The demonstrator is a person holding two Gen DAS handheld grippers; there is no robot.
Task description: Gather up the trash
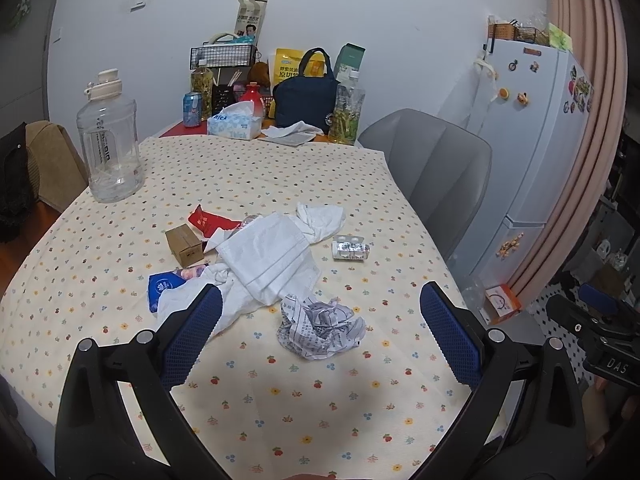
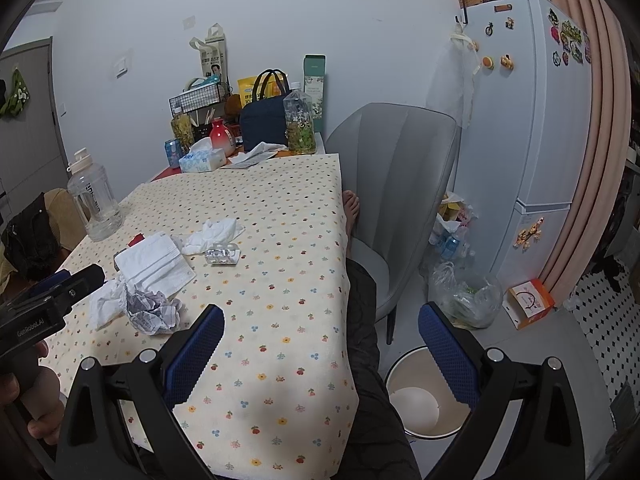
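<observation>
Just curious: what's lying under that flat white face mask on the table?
Under the face mask lie crumpled white tissues, a red packet and a blue packet, each partly showing; anything deeper is covered.

A white wall [image 2: 320, 8] fills the top. A grey chair [image 2: 400, 184] sits mid-frame, a white fridge [image 2: 532, 120] at right.

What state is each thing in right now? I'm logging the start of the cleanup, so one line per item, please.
left gripper: open, holding nothing.
right gripper: open, holding nothing.
crumpled printed paper: balled up on the table.
face mask: lying flat on the pile.
blister pack: lying on the cloth, apart from the pile.
small brown box: closed, upright.
big clear jug: capped, upright, nearly empty.
trash bin: on the floor, open.
</observation>
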